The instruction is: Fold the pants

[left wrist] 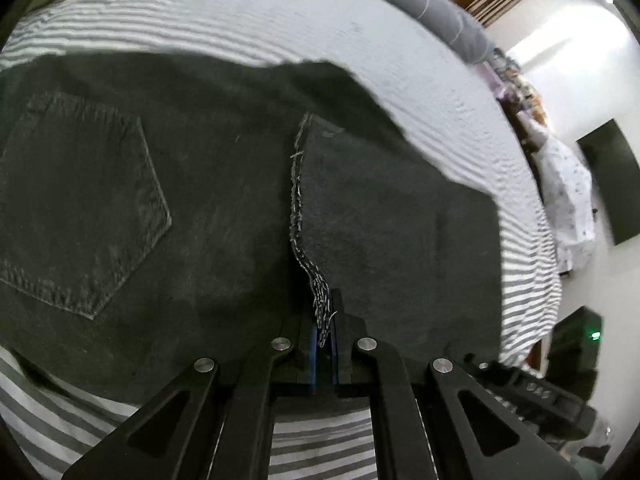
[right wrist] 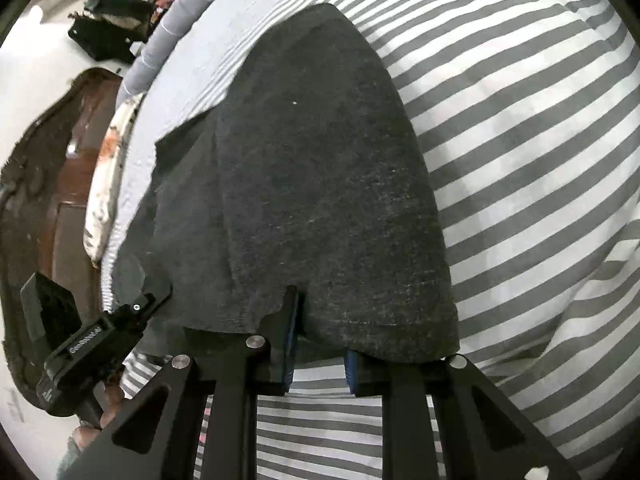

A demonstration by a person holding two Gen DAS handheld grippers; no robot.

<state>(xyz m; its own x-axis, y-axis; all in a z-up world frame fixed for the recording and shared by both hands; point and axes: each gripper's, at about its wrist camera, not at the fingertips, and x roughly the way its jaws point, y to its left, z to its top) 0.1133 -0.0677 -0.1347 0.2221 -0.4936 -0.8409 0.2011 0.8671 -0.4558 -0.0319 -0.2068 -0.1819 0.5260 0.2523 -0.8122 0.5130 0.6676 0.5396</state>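
Note:
Dark grey jeans point(left wrist: 224, 200) lie on a grey-and-white striped bedsheet point(left wrist: 320, 444). In the left wrist view a back pocket point(left wrist: 84, 208) shows at the left and a frayed hem point(left wrist: 298, 208) runs down the middle. My left gripper point(left wrist: 325, 330) is shut on that frayed hem edge. In the right wrist view a folded pant leg point(right wrist: 320, 184) stretches away from me. My right gripper point(right wrist: 320, 320) is open, its jaws apart, with the hem draped over its fingers; the right finger is mostly hidden under the cloth. The left gripper point(right wrist: 132, 312) shows at the lower left.
The striped bed point(right wrist: 520, 160) spreads all around. A grey rolled blanket point(left wrist: 432, 8) lies along the bed's far edge. A patterned cloth point(left wrist: 568, 184) hangs by the bed's side. Dark wooden furniture point(right wrist: 52, 184) and a black bag point(right wrist: 108, 36) stand beyond the bed.

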